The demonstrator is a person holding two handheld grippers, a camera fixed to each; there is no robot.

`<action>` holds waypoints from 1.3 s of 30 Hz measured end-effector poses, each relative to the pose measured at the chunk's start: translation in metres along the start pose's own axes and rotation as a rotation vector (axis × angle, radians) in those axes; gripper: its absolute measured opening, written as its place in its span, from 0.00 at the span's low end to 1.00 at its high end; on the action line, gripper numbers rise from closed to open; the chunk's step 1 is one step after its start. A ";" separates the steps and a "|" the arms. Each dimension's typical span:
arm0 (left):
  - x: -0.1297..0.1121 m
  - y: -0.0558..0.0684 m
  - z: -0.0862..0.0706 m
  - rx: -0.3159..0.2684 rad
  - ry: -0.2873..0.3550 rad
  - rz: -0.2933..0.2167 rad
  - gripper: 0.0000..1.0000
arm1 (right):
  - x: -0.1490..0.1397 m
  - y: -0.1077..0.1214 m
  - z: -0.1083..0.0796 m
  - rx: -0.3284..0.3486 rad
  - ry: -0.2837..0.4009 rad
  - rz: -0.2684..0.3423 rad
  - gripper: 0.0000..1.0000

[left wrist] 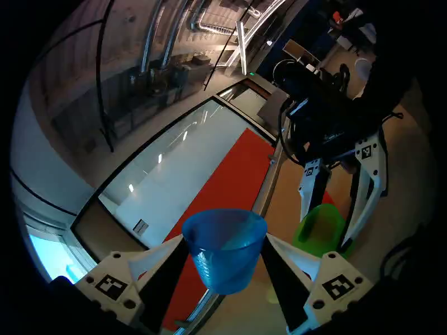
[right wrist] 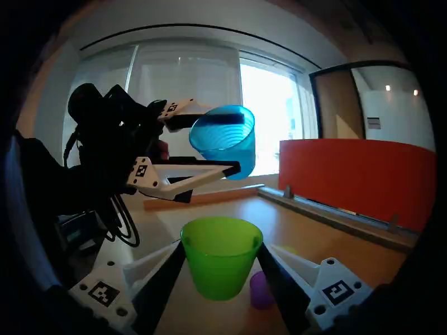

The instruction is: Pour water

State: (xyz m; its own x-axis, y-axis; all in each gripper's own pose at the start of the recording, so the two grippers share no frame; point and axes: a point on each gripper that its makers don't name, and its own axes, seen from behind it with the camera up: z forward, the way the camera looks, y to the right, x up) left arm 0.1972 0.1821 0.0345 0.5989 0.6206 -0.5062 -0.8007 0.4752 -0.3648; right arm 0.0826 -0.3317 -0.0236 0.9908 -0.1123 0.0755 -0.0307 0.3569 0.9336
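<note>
Wooden tabletop (right wrist: 313, 234), with a red divider (right wrist: 357, 173) along its far edge. Left hand-held gripper (left wrist: 224, 241) clamps a blue cup (left wrist: 224, 262) with both fingers, raised and tilted, higher than the green cup (right wrist: 220, 265). Right hand-held gripper (right wrist: 222, 248) grips the green cup, upright, near the tabletop. Small purple cup (right wrist: 261, 290) sits just beside it.

A wooden table (right wrist: 324, 245) carries a small purple cup (right wrist: 260, 290). A red divider panel (right wrist: 357, 173) stands along its far edge
</note>
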 end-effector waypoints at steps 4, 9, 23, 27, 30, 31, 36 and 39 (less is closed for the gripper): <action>0.000 0.001 0.002 0.002 0.001 0.027 0.85 | 0.000 -0.002 0.001 0.008 -0.003 -0.005 0.90; 0.000 0.002 0.003 0.002 0.001 0.051 0.85 | 0.000 -0.003 0.002 0.012 -0.006 -0.008 0.91; 0.008 0.004 0.007 0.011 0.016 0.129 0.85 | 0.004 -0.003 0.003 0.013 -0.003 -0.016 0.91; 0.009 0.004 0.008 0.010 0.019 0.149 0.84 | 0.004 -0.003 0.002 0.011 -0.003 -0.019 0.91; 0.010 0.004 0.009 0.011 0.020 0.163 0.85 | 0.004 -0.004 0.001 0.011 -0.002 -0.021 0.91; 0.010 0.004 0.009 0.013 0.021 0.165 0.84 | 0.004 -0.003 0.001 0.009 -0.002 -0.021 0.91; 0.011 0.004 0.011 0.016 0.022 0.172 0.84 | 0.003 -0.001 0.000 0.006 -0.001 -0.020 0.91; 0.011 0.004 0.011 0.018 0.024 0.182 0.85 | 0.003 -0.001 -0.001 0.005 -0.001 -0.020 0.90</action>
State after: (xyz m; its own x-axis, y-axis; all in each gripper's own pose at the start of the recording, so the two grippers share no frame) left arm 0.2010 0.1976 0.0357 0.4437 0.6822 -0.5811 -0.8952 0.3677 -0.2519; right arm 0.0860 -0.3316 -0.0244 0.9910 -0.1208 0.0572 -0.0113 0.3504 0.9365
